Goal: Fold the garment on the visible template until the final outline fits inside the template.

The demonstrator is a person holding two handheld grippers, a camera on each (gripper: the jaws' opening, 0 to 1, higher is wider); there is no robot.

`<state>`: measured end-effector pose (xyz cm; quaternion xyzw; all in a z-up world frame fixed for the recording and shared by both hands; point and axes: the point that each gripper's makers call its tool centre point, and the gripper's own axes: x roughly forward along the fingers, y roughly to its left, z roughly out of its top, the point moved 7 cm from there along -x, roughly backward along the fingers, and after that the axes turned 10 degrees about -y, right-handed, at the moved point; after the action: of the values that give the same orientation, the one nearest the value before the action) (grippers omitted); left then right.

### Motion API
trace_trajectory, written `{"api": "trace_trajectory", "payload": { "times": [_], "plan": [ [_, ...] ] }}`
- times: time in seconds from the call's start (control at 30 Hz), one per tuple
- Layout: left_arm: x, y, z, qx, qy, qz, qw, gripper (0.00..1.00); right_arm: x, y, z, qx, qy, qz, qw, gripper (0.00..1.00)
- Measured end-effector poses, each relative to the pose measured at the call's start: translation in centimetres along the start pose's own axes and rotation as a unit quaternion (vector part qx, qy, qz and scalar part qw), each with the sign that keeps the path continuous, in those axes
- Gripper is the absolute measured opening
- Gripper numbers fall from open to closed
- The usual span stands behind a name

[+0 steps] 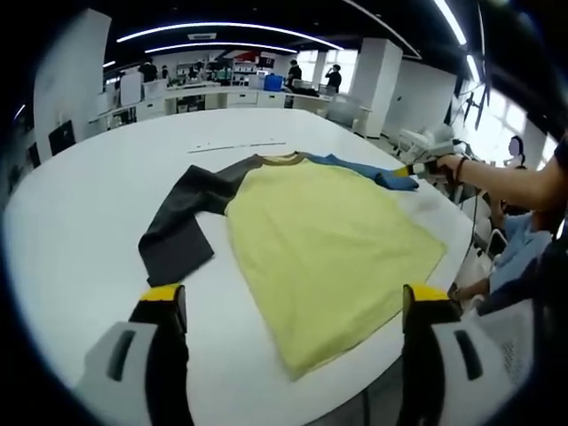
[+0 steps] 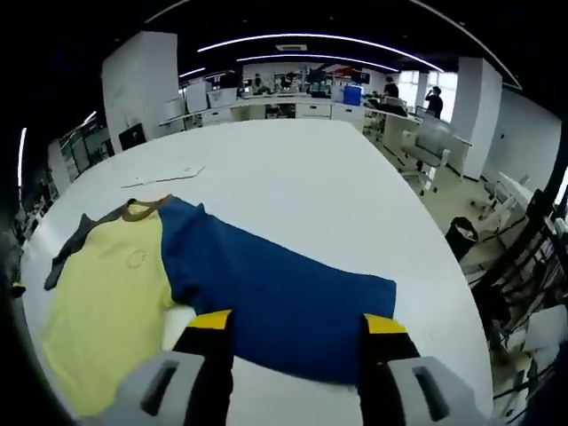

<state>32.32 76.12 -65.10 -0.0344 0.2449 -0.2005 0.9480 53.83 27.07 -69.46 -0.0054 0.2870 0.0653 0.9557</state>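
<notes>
Yellow cloth makes up the body of the shirt (image 1: 328, 244), which lies flat on the white surface (image 1: 80, 231) with its collar (image 1: 280, 159) pointing away from the left gripper view's camera. Its grey sleeve (image 1: 182, 220) bends at the elbow and runs down toward the near edge, the cuff end lying just beside the body. Its blue sleeve (image 1: 368, 171) stretches out to the far right.

The left tongs (image 1: 293, 306) hang above the near hem with jaws apart and nothing between them; both tips are yellow over black. One jaw sits near the grey cuff, the other near the lower right corner of the body at the surface's edge.

In the left gripper view the right tongs (image 1: 415, 170) reach in from the right, held by a person's hand (image 1: 454, 167), with the tip right at the end of the blue sleeve. Whether they touch the cloth there I cannot tell.

In the right gripper view the right tongs (image 2: 297, 327) stand apart, one jaw on each side of the blue sleeve (image 2: 284, 297) at its near end, not pinching the cloth. The sleeve spreads wide and flat from the shoulder toward the camera. The yellow body (image 2: 106, 302) lies to the left, the collar (image 2: 138, 209) at its top, the grey sleeve (image 2: 75, 240) beyond it.

A thin pale strip (image 2: 164, 176) lies on the surface past the collar, well apart from the shirt. Desks and people stand in the far background.
</notes>
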Motion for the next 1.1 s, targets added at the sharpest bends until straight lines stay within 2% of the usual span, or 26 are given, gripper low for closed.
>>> {"api": "trace_trajectory", "payload": {
  "times": [0.3, 0.47, 0.6, 0.8, 0.93, 1.1],
  "plan": [
    [-0.1, 0.1, 0.1, -0.002, -0.006, 0.007, 1.0, 0.98, -1.0, -2.4, -1.3, 0.011, 0.014, -0.026, 0.9995, 0.49],
    [-0.3, 0.2, 0.0, -0.003, -0.006, 0.009, 0.9999, 0.98, -1.9, -2.6, -2.1, 0.025, 0.021, -0.041, 0.9986, 0.42],
    [-0.3, 0.2, 0.1, -0.004, -0.01, 0.012, 0.9999, 0.98, -2.3, -2.7, -2.6, 0.037, 0.026, -0.045, 0.9979, 0.3],
    [-0.5, 0.3, 0.1, -0.005, -0.01, 0.016, 0.9998, 0.98, -2.2, -2.7, -2.7, 0.063, 0.029, -0.047, 0.9965, 0.27],
    [-0.6, 0.4, 0.1, -0.004, -0.009, 0.017, 0.9998, 0.98, -2.0, -2.5, -2.9, 0.086, 0.041, -0.048, 0.9943, 0.21],
    [-0.9, 0.9, 0.2, -0.005, -0.012, 0.025, 0.9996, 0.98, -1.9, -2.5, -2.6, 0.098, 0.039, -0.05, 0.9931, 0.13]
  ]
}}
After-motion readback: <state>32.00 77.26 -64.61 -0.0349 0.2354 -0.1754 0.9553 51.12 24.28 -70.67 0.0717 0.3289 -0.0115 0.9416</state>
